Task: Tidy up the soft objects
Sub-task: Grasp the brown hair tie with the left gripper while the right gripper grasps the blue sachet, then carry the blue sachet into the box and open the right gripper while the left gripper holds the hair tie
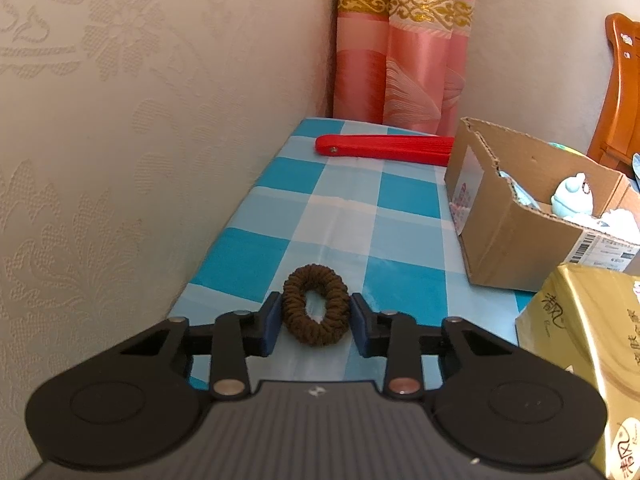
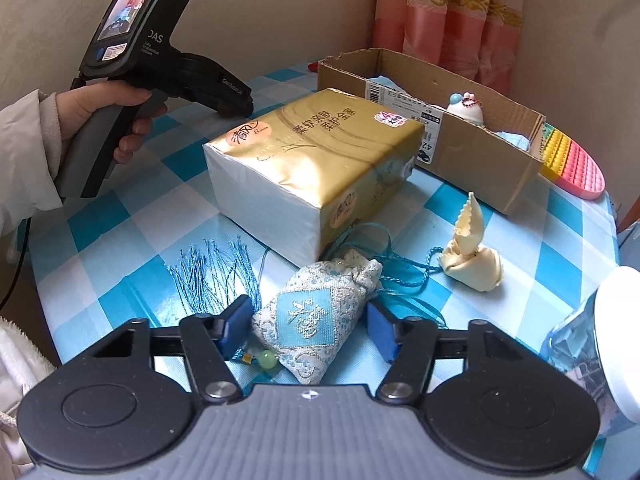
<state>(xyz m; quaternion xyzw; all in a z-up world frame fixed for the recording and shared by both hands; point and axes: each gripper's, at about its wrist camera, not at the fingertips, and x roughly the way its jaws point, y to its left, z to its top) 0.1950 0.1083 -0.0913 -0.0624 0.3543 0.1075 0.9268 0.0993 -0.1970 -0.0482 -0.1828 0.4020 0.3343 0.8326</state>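
Observation:
A brown hair scrunchie (image 1: 316,305) lies on the blue checked tablecloth (image 1: 340,220) between the pads of my left gripper (image 1: 316,320), which is open around it and close on both sides. My right gripper (image 2: 312,328) is open around a pale blue embroidered sachet (image 2: 316,320) with a blue tassel (image 2: 212,276) and a green bead. A cardboard box (image 2: 452,136) holds a small pale blue plush toy (image 1: 572,200) and cloth; it also shows in the left wrist view (image 1: 516,236). The left gripper (image 2: 236,104) also shows in the right wrist view, held by a hand.
A gold tissue pack (image 2: 316,168) lies mid-table, also at right in the left view (image 1: 588,360). A cream folded cloth piece (image 2: 472,248), a rainbow pop toy (image 2: 576,164), a red folded fan (image 1: 384,148), a clear jar with a white lid (image 2: 592,344). Wall at left, curtain behind.

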